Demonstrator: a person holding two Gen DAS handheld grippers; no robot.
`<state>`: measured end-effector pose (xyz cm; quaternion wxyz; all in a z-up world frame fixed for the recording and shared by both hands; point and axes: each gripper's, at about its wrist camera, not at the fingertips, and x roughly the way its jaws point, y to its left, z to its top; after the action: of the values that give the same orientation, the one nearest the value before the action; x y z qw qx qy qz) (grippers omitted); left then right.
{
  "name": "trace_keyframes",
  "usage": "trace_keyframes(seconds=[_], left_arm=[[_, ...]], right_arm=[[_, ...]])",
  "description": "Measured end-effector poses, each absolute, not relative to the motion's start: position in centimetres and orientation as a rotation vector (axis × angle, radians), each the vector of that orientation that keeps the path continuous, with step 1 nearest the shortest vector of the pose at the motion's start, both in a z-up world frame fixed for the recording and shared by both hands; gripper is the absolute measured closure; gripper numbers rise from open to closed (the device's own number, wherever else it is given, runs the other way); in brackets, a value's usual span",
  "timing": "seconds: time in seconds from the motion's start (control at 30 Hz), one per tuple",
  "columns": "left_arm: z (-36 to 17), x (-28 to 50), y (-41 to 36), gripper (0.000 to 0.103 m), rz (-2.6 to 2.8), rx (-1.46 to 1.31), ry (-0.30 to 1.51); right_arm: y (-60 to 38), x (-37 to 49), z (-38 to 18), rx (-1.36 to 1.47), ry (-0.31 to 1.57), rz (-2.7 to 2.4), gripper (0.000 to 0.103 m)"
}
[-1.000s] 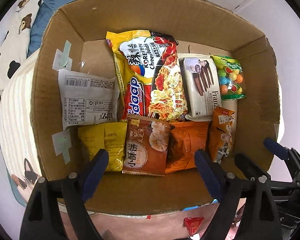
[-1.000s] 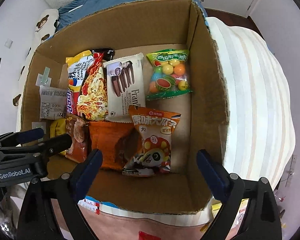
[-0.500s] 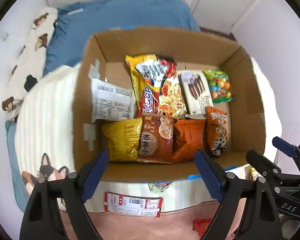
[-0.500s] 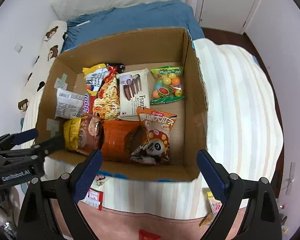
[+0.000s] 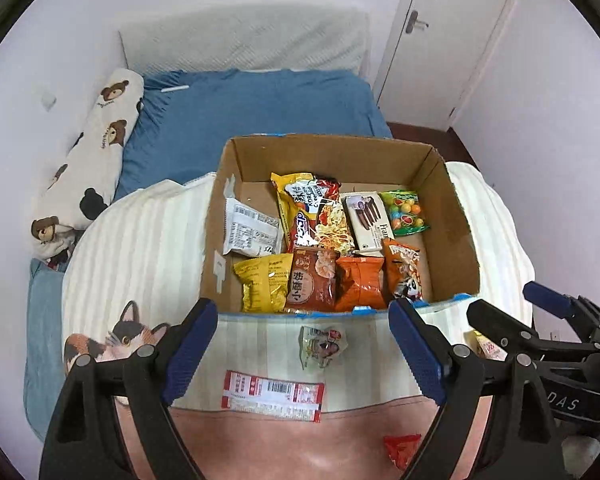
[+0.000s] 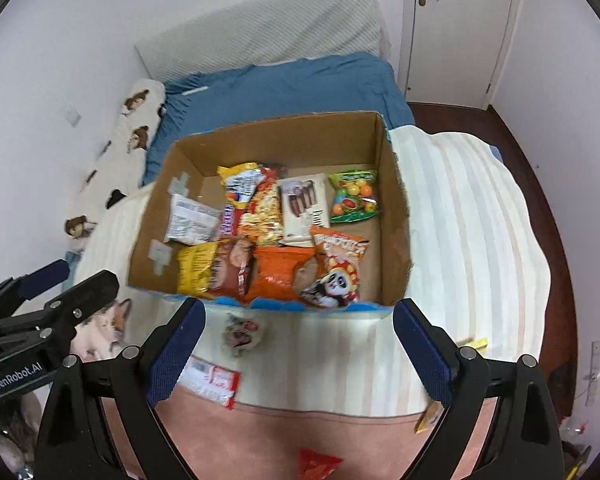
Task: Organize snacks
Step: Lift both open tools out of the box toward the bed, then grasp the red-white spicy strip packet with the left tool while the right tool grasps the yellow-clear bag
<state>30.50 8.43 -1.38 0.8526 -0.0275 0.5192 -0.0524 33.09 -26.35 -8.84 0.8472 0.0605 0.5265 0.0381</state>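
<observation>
Box (image 5: 342, 160): stood on the striped blanket (image 5: 140, 240) on the bed, holding two rows of snacks.
Red-white packet (image 5: 274, 395): lay flat outside the box, long axis left-right.
Small pouch (image 5: 322, 344): lay just before the box front.
Left hand-held gripper (image 5: 302, 354): released, empty.
Right hand-held gripper (image 6: 298, 354): released, empty.
Risk: flat packet might slip from the pads; soft blanket might snag.

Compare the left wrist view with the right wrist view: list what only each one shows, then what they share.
Only the left wrist view shows the right gripper from the side and the calico cat print sharply. Only the right wrist view shows the left gripper from the side and the dark floor. Both show the cardboard box of snacks, the red-and-white wrapper and small packet outside it, the blue bedding and the door.
</observation>
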Motion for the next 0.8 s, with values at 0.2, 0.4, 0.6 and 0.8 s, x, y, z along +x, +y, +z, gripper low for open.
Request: trace_keyframes(seconds=[0.2,0.4,0.6,0.8], left_arm=[[-4.0,27.2,10.6,0.015,-0.043,-0.148,1.144],[-14.9,27.3,13.1,0.015,0.171,-0.401,1.311],[-22.9,29.1,11.7,0.015,0.287,-0.476,1.428],[-25.1,27.6,10.4,0.015,0.312,-0.335,1.46]], right_arm=[[-26.9,29.4,-10.2,0.202,1.137,0.113,0.006],[-31.4,26.6,-16.0,0.38,1.208,0.01,0.006],[-36.4,23.7,-20.5,0.483,1.219,-0.167,0.006],[-41.1,23.9,-22.6,0.412,1.255,-0.291,0.006]])
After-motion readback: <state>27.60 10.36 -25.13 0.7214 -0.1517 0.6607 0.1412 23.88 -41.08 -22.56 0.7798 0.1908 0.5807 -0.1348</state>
